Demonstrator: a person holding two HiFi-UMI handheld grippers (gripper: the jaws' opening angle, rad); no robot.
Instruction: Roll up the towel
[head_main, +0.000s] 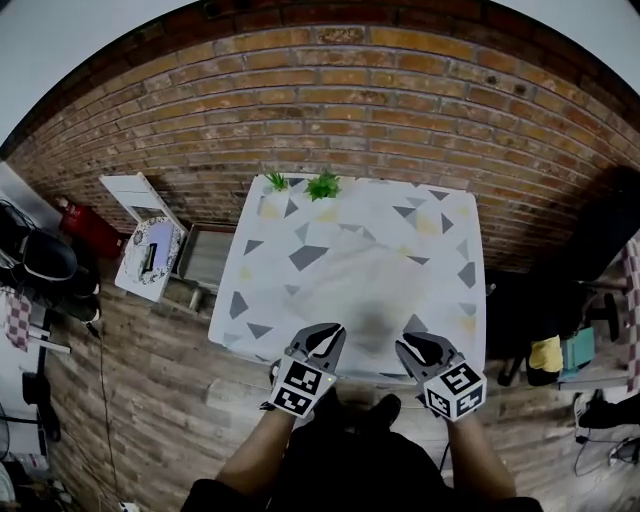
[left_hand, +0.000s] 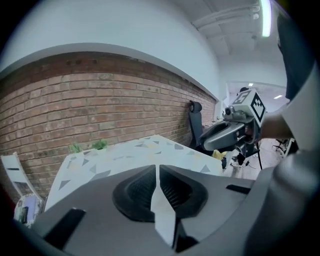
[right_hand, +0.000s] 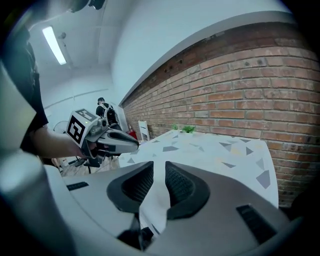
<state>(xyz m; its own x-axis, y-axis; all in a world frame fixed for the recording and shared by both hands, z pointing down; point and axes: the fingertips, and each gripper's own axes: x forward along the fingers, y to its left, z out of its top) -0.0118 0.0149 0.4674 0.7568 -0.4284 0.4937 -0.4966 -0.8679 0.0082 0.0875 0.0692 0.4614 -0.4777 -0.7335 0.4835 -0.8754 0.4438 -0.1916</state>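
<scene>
- My left gripper (left_hand: 159, 169) hangs over the near edge of the table (head_main: 262, 300). Its tongs are pressed together at the tips with nothing caught in them. I only see the patterned top through the slit behind the tips.
- The towel (head_main: 362, 272) is ahead of and between my two tools. It is a pale sheet lying flat on the middle of the table, apart from both grippers. It is so close in tone to the top that I cannot trace its edges with any certainty.
- I judge it light, soft and limp. It should have no stiffness to carry a fold, so it would sag, bunch or skew if only one side is lifted.
- It should not be slippery in ribbed pads. As a thin flat layer, though, it offers no raised lip, so the tips would have to slide in low under the hem.
- I would take hold at the near hem, one gripper towards each near corner, so the roll starts straight.
- My right gripper (right_hand: 160, 166) is also at the near edge, level with the left one. Its tongs stand narrowly apart, gripping nothing.
</scene>
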